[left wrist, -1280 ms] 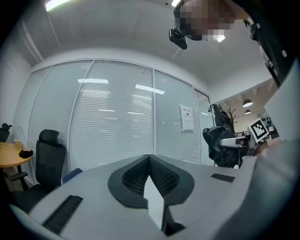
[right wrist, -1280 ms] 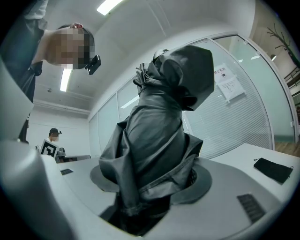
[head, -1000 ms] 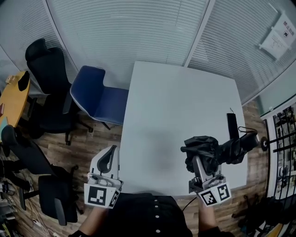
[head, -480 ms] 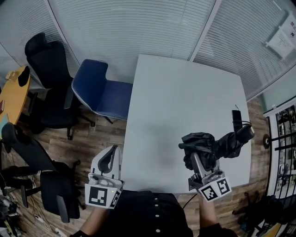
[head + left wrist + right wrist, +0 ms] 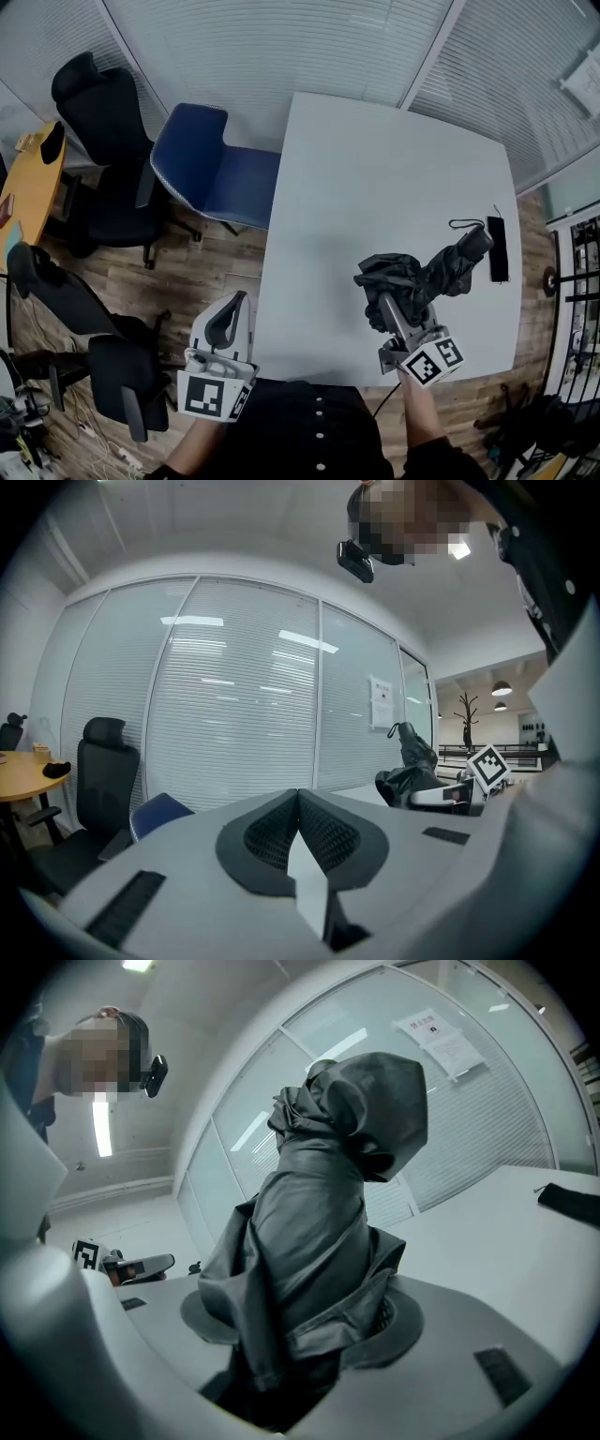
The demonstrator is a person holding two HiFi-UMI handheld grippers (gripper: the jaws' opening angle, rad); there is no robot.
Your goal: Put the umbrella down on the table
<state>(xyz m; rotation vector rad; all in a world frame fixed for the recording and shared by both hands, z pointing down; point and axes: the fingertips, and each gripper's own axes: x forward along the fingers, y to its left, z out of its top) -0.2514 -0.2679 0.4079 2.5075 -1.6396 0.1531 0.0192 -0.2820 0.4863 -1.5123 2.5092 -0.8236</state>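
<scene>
A folded black umbrella [image 5: 427, 277] lies slantwise low over the right front part of the white table [image 5: 375, 169], its handle end [image 5: 473, 242] pointing to the far right. My right gripper [image 5: 389, 305] is shut on its bunched fabric end; in the right gripper view the umbrella [image 5: 323, 1204] fills the space between the jaws and rises away from them. Whether it touches the tabletop I cannot tell. My left gripper [image 5: 228, 319] hangs off the table's front left corner, its pads [image 5: 281, 827] pressed together on nothing. The left gripper view shows the umbrella [image 5: 412, 766] far to the right.
A flat black sleeve [image 5: 498, 248] lies on the table near its right edge, just past the umbrella's handle. A blue chair [image 5: 206, 169] stands at the table's left side, with black office chairs [image 5: 94, 122] and a wooden desk [image 5: 23, 187] farther left. Blinded glass walls close the back.
My right gripper has sunk and swung left with the umbrella, bringing its handle end from beyond the table's right edge to over the tabletop. The left gripper has hardly shifted.
</scene>
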